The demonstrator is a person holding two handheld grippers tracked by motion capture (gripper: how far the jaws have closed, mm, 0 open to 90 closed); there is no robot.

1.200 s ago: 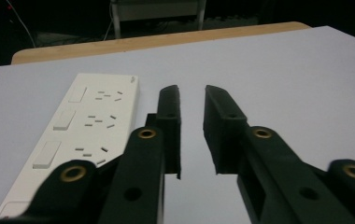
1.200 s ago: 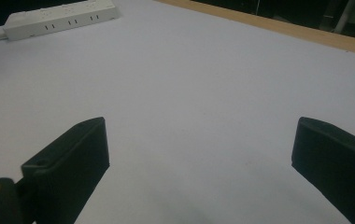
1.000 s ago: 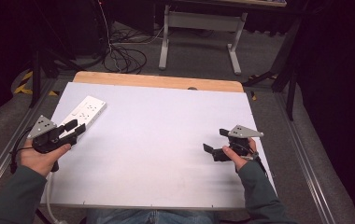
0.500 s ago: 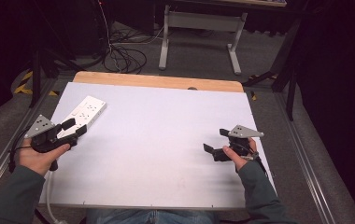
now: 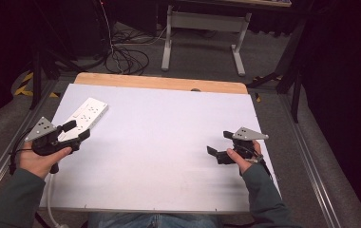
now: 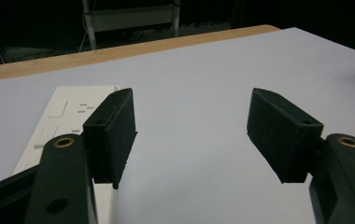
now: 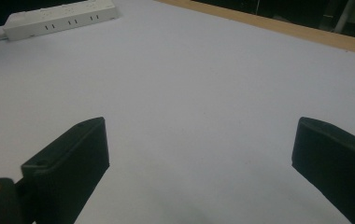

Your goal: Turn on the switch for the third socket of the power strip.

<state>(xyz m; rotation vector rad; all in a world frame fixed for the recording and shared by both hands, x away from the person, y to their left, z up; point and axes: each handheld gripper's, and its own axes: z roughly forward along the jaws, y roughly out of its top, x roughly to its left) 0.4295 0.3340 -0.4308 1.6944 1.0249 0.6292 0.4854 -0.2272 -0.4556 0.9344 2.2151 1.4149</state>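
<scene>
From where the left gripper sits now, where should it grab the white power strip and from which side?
Grip the power strip across its narrow width, near the end closest to the left gripper, coming from above. It lies flat with sockets up, long and slim, so the open jaws, which have just been opening with nothing between them, probably span its long edges.

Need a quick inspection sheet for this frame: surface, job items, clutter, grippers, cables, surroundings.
Surface: white tabletop, wooden strip along its far edge.
Job's things: white power strip flat at the far left corner, by the left gripper.
Clutter: nothing seen.
Grippers: left gripper open, jaws just been opening, nothing between them; right gripper open, nothing between them.
Cables: white cord at the left edge; black cables on the floor beyond.
Surroundings: grey stand, dark room.
</scene>
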